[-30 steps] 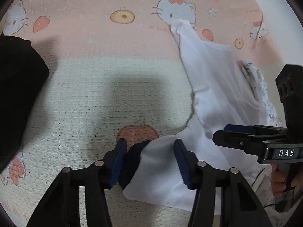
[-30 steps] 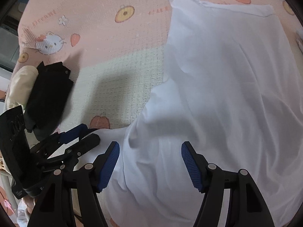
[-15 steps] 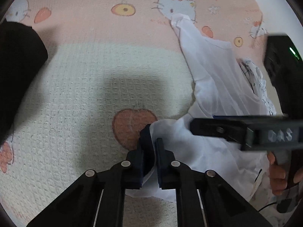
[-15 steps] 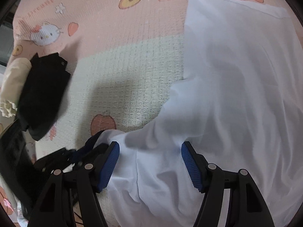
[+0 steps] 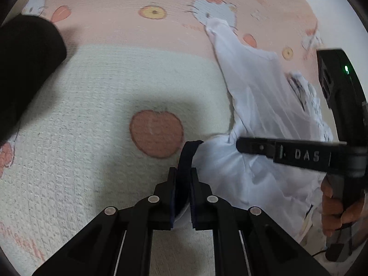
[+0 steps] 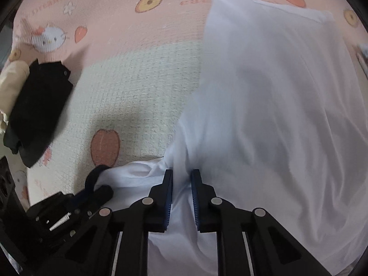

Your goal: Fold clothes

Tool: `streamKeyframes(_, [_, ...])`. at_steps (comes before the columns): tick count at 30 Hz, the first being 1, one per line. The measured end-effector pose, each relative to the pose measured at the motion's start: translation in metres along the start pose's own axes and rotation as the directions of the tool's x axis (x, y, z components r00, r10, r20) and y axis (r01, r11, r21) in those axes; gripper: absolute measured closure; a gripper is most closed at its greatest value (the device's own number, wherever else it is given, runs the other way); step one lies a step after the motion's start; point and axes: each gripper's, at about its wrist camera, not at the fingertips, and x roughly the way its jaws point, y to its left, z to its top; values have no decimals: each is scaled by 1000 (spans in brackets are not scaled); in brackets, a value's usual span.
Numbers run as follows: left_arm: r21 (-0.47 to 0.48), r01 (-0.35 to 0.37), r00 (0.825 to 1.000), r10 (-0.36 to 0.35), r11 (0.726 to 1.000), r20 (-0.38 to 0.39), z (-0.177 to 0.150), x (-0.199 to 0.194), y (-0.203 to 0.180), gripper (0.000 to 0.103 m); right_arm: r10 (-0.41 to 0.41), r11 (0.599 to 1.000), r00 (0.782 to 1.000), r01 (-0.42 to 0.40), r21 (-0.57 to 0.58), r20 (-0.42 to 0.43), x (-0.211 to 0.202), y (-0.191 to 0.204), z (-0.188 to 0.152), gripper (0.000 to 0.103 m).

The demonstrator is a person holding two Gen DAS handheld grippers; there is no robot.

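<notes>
The left hand-held gripper [image 5: 183, 179] is sitting at the bottom centre of the left wrist view, its jaws pressed together on the dark trim [image 5: 187, 158] at the edge of a white shirt [image 5: 260, 105]. The pinched cloth is bunching up between the pads and rising just above them.

The right hand-held gripper [image 6: 181, 184] is showing at the bottom centre of the right wrist view, its blue pads [image 6: 169, 197] drawn nearly together with a fold of the same white shirt [image 6: 276, 96] caught between them. In the left wrist view this gripper [image 5: 248, 143] is reaching in from the right edge, with a hand [image 5: 338, 207] wrapping its handle at the lower right.

The shirt is spreading across the right half of both views, lying on a blanket [image 5: 103, 105] printed with cartoon cats and fruit, pink toward the top of the frame and pale green in the middle. One far corner of the shirt is resting on a cat print near the top of the frame.

A black garment [image 6: 39, 108] is lying at the left edge of the right wrist view, well apart from the shirt, with a cream cloth [image 6: 11, 80] just beside it. The left gripper [image 6: 99, 191] is appearing at the lower left of that view, holding the dark trim beside an orange fruit print [image 6: 105, 148].
</notes>
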Motion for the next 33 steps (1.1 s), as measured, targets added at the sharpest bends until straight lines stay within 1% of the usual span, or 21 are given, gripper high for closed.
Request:
streamKeyframes(3, [7, 13, 1000, -13, 1000, -9, -5, -2, -7, 95, 14, 1000, 1000, -14, 19, 27, -3, -5, -9, 90])
streamKeyframes(5, [-12, 39, 999, -39, 999, 11, -5, -4, -8, 95, 23, 999, 999, -24, 32, 45, -4, -8, -14, 90])
streamKeyframes(7, [-77, 104, 995, -104, 992, 3, -3, -6, -2, 94, 39, 999, 997, -40, 27, 60, -5, -12, -17, 90])
streamKeyframes(8, [-126, 144, 989, -148, 982, -19, -2, -4, 3, 93, 47, 999, 997, -48, 22, 69, -6, -13, -19, 90])
streamKeyframes(10, [-193, 195, 977, -208, 962, -50, 3, 0, 11, 93, 51, 999, 995, -52, 6, 83, -8, -14, -22, 90])
streamKeyframes(11, [-202, 189, 977, -204, 961, -57, 5, 0, 13, 92, 48, 999, 995, -48, -4, 88, -9, -14, -24, 91])
streamKeyframes(13, [-202, 154, 983, -171, 967, -65, 6, -2, 15, 92, 43, 999, 994, -41, -24, 99, -11, -13, -27, 92])
streamKeyframes(14, [-206, 148, 983, -166, 967, -74, 12, 2, 14, 90, 40, 999, 994, -37, -34, 105, -11, -13, -29, 92])
streamKeyframes(15, [-213, 155, 981, -176, 965, -86, 16, 7, 12, 89, 38, 998, 993, -33, -44, 110, -12, -13, -30, 92])
streamKeyframes(16, [-221, 168, 977, -192, 961, -94, 19, 9, 11, 86, 35, 998, 993, -29, -54, 115, -13, -12, -32, 92])
streamKeyframes(18, [-239, 199, 968, -229, 950, -102, 23, 12, 10, 68, 21, 998, 993, -15, -54, 115, -13, -10, -31, 92])
streamKeyframes(19, [-241, 214, 965, -243, 947, -101, 25, 14, 7, 47, 17, 998, 993, -11, -56, 117, -12, -8, -32, 92])
streamKeyframes(20, [-239, 226, 962, -255, 944, -97, 27, 16, 3, 34, 13, 998, 993, -6, -59, 119, -11, -6, -32, 92])
streamKeyframes(21, [-227, 242, 960, -267, 943, -86, 28, 15, -2, 32, 13, 998, 992, -5, -65, 123, -10, -4, -32, 92])
streamKeyframes(23, [-212, 254, 958, -276, 944, -81, 28, 15, -11, 32, 20, 997, 991, -9, -80, 134, -12, -6, -33, 92])
streamKeyframes(26, [-256, 255, 953, -288, 932, -99, 27, 28, -13, 32, 31, 996, 990, -20, -83, 134, -15, -11, -36, 92])
streamKeyframes(28, [-279, 265, 950, -299, 923, -88, 25, 33, -13, 32, 34, 996, 991, -24, -81, 130, -15, -12, -35, 92])
streamKeyframes(30, [-276, 284, 947, -313, 918, -68, 19, 30, -13, 33, 31, 996, 991, -20, -84, 129, -15, -11, -35, 92])
streamKeyframes(31, [-271, 291, 945, -321, 917, -70, 18, 32, -17, 44, 28, 996, 991, -17, -84, 130, -14, -10, -34, 92])
streamKeyframes(32, [-275, 286, 945, -318, 918, -80, 17, 34, -20, 63, 25, 996, 991, -14, -84, 130, -14, -9, -34, 92])
streamKeyframes(33, [-282, 274, 946, -311, 920, -93, 16, 38, -21, 71, 22, 996, 991, -11, -84, 131, -14, -8, -33, 92])
